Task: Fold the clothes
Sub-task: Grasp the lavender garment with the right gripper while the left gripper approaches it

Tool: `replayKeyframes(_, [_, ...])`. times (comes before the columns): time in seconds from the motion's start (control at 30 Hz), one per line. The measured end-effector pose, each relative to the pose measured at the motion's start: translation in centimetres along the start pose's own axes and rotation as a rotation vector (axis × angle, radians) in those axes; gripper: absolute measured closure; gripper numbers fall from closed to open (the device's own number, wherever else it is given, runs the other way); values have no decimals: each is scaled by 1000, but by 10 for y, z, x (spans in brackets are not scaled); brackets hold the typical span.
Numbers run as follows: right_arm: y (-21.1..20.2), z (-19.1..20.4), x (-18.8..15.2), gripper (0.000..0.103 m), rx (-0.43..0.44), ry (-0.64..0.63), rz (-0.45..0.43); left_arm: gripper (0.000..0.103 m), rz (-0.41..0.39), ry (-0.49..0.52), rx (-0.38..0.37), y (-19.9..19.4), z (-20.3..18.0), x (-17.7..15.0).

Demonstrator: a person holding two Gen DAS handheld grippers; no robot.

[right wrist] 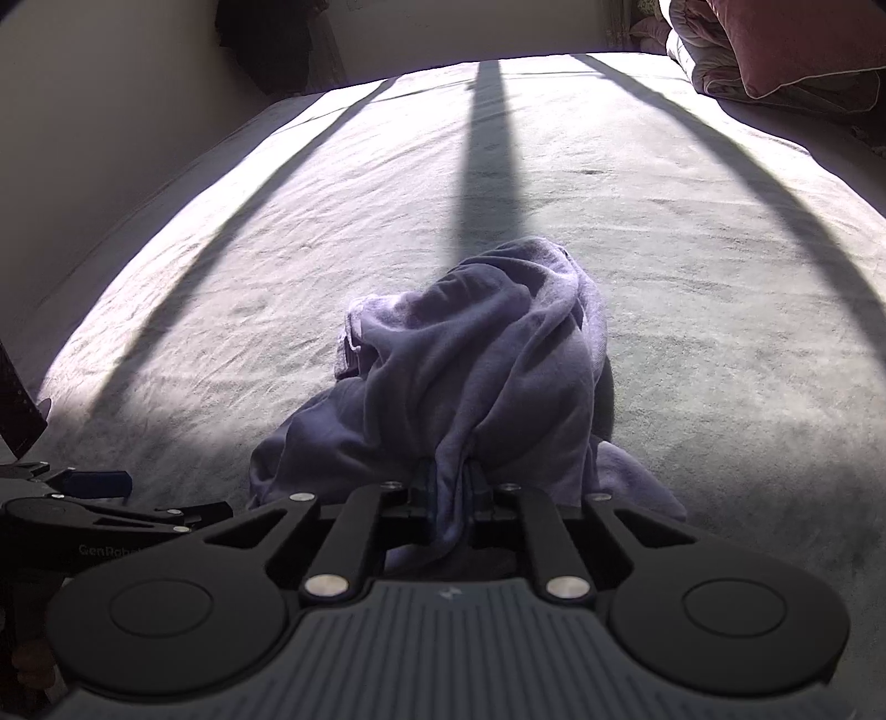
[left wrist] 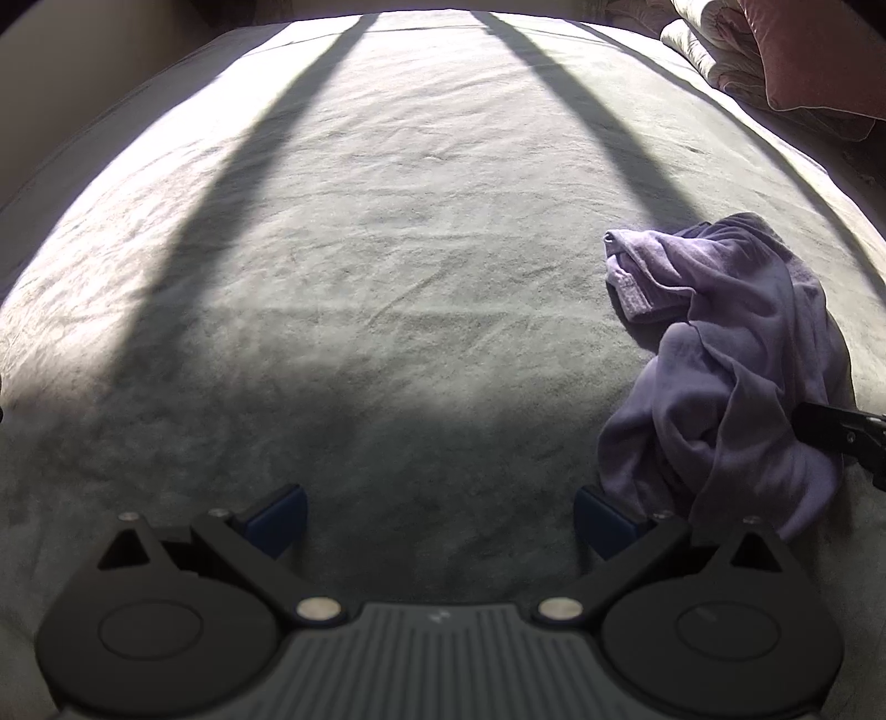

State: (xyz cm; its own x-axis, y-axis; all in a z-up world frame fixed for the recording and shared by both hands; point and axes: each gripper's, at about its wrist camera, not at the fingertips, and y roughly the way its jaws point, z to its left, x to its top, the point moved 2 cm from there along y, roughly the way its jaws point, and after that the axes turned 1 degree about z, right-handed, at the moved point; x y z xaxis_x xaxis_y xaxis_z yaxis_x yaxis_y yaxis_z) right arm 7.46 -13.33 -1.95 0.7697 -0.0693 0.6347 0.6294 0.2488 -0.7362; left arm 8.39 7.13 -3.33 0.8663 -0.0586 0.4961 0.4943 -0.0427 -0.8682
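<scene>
Lilac garment point(right wrist: 476, 354) crumpled on the bed point(right wrist: 720, 277). Right gripper point(right wrist: 449, 487) pinched tight on a fold, its pads buried in cloth. Left gripper point(left wrist: 440, 518) wide apart, empty, beside the garment's near edge. Garment type unreadable; bedding point(left wrist: 775, 50) cut off at far corner.

Both fisheye views sit just behind their own gripper and look forward and steeply down along its fingers at the bed point(left wrist: 387, 249), close above the sheet. The left wrist view has the left gripper point(left wrist: 440, 523) at its bottom edge and the lilac garment point(left wrist: 736, 360) at its right. The right wrist view centres that same garment point(right wrist: 487, 354) beyond the right gripper point(right wrist: 448, 482). Both share the pillows point(right wrist: 775, 44) at the upper right.
</scene>
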Motion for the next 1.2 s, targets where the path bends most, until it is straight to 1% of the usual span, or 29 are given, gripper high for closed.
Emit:
replayKeyframes(0.07, [-5, 1, 0, 92, 19, -10, -4, 0, 16, -30, -50, 1, 3, 3])
replayKeyframes(0.17, [-13, 1, -1, 92, 47, -24, -8, 0, 6, -74, -125, -2, 2, 5])
replayKeyframes(0.23, [-15, 0, -3, 92, 49, -26, -4, 1, -10, -84, -159, -4, -1, 7])
replayKeyframes(0.33, [-16, -2, -5, 92, 42, -24, 4, 1, -40, -92, -188, -8, -6, 9])
replayKeyframes(0.5, [-21, -1, -8, 92, 23, -33, 1, 1, -58, -95, -229, -8, -14, 8])
replayKeyframes(0.63, [-23, -2, -9, 92, 12, -35, -2, 5, -66, -88, -250, -8, -20, 7])
replayKeyframes(0.83, [-25, -5, -11, 92, 4, -37, 0, 8, -73, -69, -245, -7, -26, 6])
replayKeyframes(1.2, [-22, -5, -12, 92, -4, -46, 12, 15, -78, -44, -258, -7, -34, 4])
